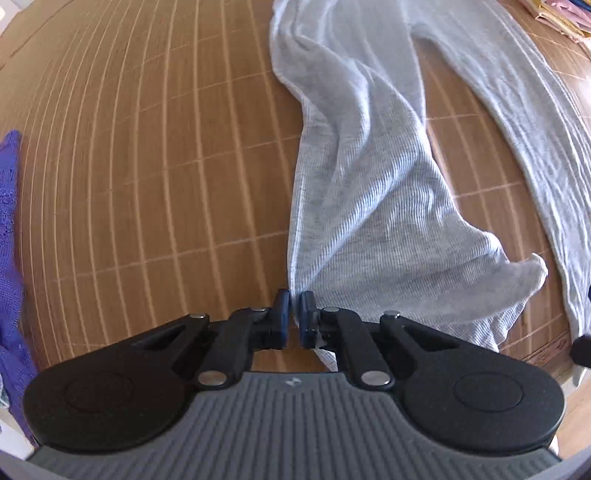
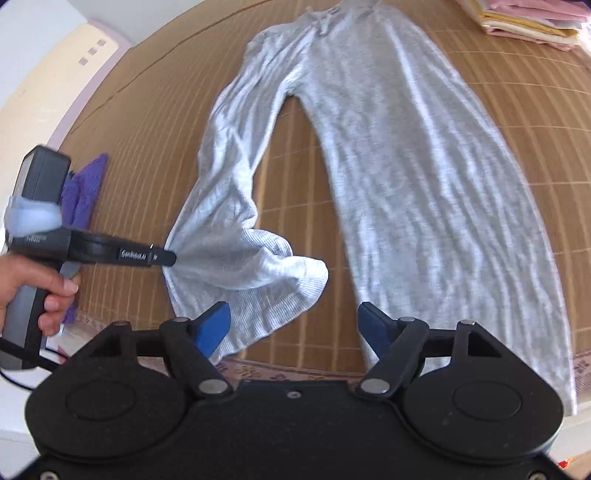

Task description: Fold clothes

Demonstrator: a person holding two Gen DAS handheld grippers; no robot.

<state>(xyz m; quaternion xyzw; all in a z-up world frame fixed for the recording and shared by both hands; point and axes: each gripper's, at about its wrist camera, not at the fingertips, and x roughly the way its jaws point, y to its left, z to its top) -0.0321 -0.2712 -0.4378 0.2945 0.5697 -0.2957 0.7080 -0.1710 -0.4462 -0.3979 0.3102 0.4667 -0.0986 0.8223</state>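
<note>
Light grey knit trousers lie spread on a bamboo mat, waistband far, legs toward me. My left gripper is shut on the outer edge of the left trouser leg near its hem, which is lifted and rumpled. It also shows in the right wrist view, pinching that leg from the left. My right gripper is open and empty, above the mat's near edge between the two leg hems.
A purple knit garment lies at the mat's left edge, also in the right wrist view. A stack of folded pink and yellow clothes sits at the far right. A cream and lilac bed frame is far left.
</note>
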